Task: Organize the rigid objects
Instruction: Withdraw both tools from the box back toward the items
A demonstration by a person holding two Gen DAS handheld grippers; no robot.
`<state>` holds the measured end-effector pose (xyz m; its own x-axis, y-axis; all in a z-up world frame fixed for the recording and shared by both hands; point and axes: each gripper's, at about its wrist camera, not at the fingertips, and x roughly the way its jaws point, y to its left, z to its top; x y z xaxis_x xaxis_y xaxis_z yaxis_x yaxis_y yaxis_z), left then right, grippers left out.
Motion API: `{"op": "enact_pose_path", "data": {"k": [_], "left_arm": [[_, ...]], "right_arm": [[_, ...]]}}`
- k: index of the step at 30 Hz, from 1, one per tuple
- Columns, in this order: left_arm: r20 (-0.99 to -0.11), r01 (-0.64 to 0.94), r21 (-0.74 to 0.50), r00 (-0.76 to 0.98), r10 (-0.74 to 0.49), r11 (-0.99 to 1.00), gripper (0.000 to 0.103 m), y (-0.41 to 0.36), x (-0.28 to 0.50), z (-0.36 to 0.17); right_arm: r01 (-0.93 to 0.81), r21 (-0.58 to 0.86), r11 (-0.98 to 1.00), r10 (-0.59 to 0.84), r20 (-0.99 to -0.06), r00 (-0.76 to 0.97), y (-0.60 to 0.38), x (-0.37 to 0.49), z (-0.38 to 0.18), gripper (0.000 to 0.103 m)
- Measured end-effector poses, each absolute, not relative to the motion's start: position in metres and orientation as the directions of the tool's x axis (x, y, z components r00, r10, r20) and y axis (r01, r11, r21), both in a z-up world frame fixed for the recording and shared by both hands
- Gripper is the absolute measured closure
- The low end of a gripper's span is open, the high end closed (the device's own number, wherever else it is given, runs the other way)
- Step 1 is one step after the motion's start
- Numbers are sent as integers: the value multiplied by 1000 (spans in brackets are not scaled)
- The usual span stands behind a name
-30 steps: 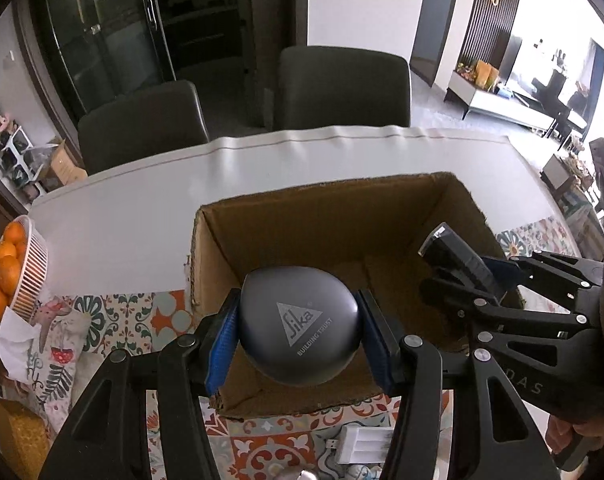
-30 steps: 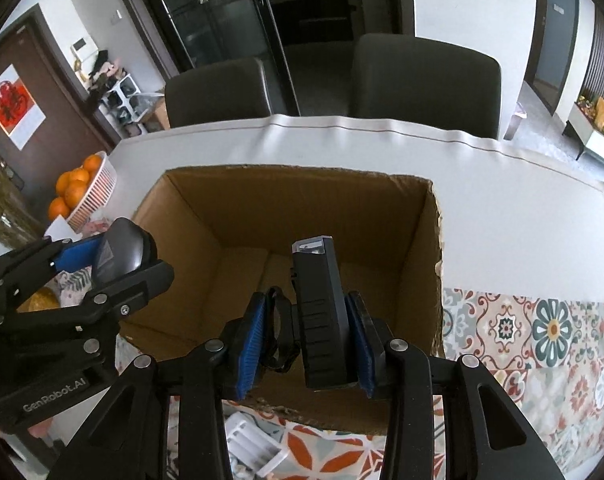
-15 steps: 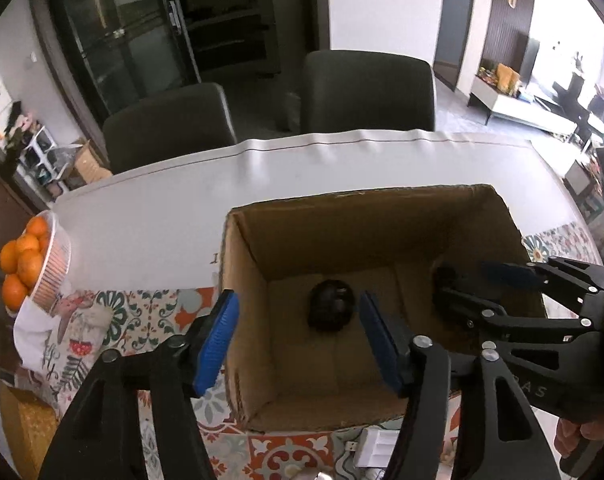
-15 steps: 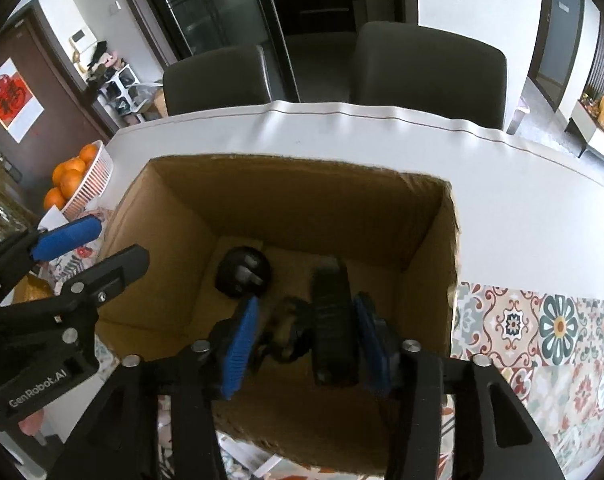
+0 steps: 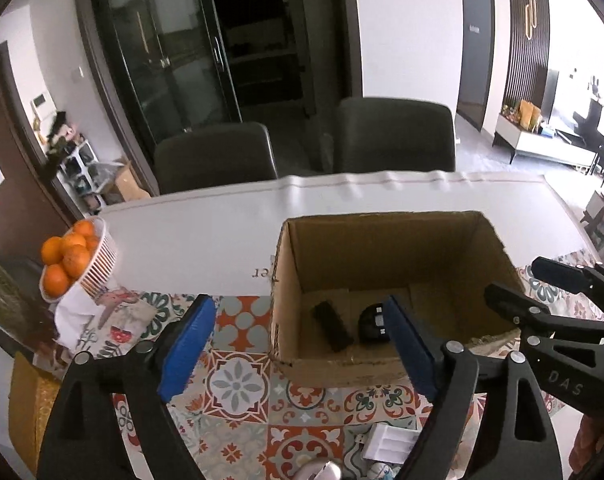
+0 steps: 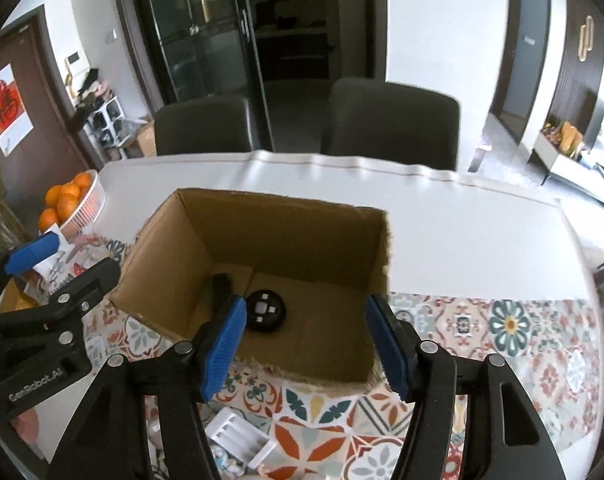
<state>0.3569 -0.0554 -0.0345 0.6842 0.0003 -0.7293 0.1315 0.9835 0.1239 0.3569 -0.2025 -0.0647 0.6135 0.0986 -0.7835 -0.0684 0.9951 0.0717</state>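
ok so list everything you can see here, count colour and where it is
cardboard box: one, brown, open, on the table
round puck: one, black, on the box floor
rectangular bar: one, black, on the box floor beside the puck
oranges: several, orange, in the basket
basket: one, white, at the table's left edge
battery holder: one, white, on the patterned tablecloth in front of the box
chairs: two, dark grey, behind the table
left gripper: blue pads, open, nothing between them
right gripper: blue pads, open, nothing between them
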Motion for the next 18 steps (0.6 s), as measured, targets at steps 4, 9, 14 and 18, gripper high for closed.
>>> {"op": "enact_pose_path", "data": {"k": [4,9,14,18], "left_arm": [[-695,114,147,719,21,983,9,-57,338,-25],[-667,105,159,745,28,982,6,-61,316,-20],[-671,106,138,741,14,985,6,-61,300,-21],[-684,106,114,730,1,988,6,-59,289,-25]], "right_arm": [[-55,62,997,83,-760,644,-208,338,-52,37],[-49,57,997,75,-743,665,-214,315,-45,37],[-48,44,998,65,-732,678,-215,297,-45,37],[-47,35,998,57,-727,684,-216,282,-46,37]]}}
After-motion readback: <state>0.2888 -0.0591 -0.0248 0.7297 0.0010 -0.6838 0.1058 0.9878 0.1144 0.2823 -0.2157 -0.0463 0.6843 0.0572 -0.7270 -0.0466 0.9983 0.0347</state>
